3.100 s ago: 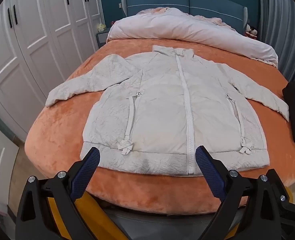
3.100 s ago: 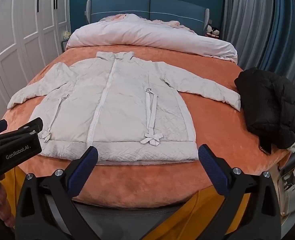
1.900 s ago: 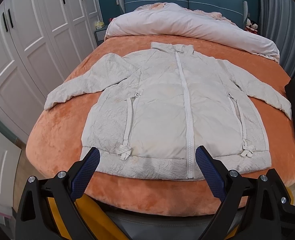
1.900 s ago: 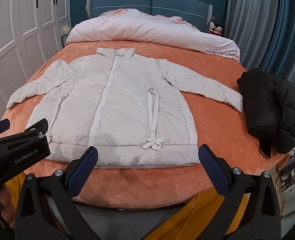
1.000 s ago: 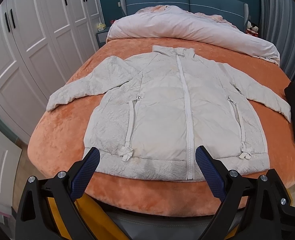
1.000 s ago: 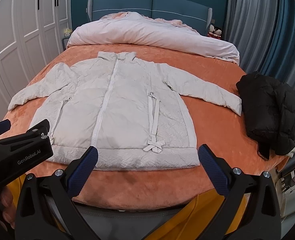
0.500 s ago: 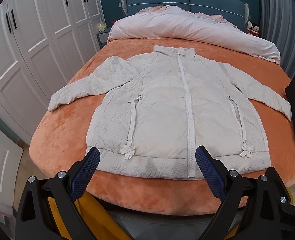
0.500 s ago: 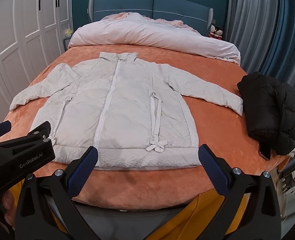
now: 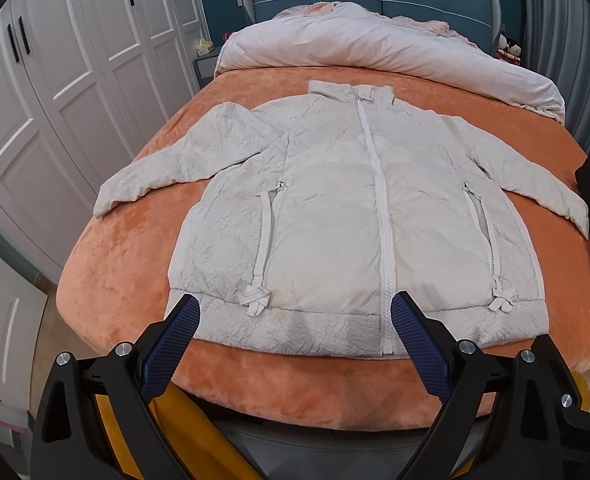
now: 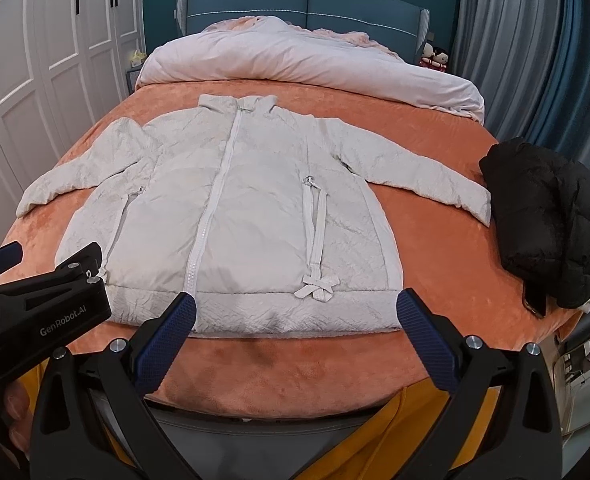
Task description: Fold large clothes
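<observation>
The white jacket (image 9: 359, 216) lies flat and face up on the orange bed (image 9: 115, 280), zipped, collar toward 12 o'clock and hem toward 6 o'clock. Both sleeves are spread out, one toward 9 o'clock and one toward 3 o'clock. The left gripper (image 9: 295, 320) hovers just before the hem with its jaws spread wide and nothing between them. The right gripper (image 10: 295, 316) is in the same state, open and empty, near the hem at 6 o'clock. No fold is made yet, so the task seems to be at its very start.

A good first step is probably to bring one sleeve across the chest. For this, each gripper should take one layer pair only, at the cuff and near the shoulder, and lift it low so the padded body does not slide on the plush cover. The jacket looks thick and springy; a fold may open again, so it should be pressed down after laying. At 3 o'clock the right cuff lies just beside a black jacket (image 10: 551, 216); the gripper should not catch that one together with the cuff.
</observation>
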### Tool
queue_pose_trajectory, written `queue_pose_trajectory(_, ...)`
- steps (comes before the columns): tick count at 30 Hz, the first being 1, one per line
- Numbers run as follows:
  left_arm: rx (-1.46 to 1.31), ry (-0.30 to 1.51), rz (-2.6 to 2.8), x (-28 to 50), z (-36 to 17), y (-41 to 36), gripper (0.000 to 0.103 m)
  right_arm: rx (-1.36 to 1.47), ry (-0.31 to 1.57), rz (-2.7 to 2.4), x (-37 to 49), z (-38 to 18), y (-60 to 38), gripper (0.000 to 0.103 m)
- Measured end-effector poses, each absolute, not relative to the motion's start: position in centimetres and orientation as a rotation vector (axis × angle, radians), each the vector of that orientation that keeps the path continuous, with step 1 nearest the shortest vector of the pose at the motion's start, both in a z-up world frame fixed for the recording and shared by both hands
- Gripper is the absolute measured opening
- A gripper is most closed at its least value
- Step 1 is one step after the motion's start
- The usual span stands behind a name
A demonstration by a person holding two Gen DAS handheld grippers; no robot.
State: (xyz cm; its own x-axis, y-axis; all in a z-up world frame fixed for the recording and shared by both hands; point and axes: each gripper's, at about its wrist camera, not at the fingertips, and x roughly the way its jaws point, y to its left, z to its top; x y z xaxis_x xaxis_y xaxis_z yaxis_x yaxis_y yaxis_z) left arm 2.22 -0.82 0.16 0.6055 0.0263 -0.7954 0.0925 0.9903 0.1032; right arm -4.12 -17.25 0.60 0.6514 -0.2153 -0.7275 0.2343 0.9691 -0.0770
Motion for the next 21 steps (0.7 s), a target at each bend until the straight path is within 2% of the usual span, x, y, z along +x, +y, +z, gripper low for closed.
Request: queue_pose_trajectory(21,0.152,0.912,-0.04,2.09,0.11,-1.17,0.094,0.031,0.816,-0.257,-4.34,0.53,-17.62,0.098)
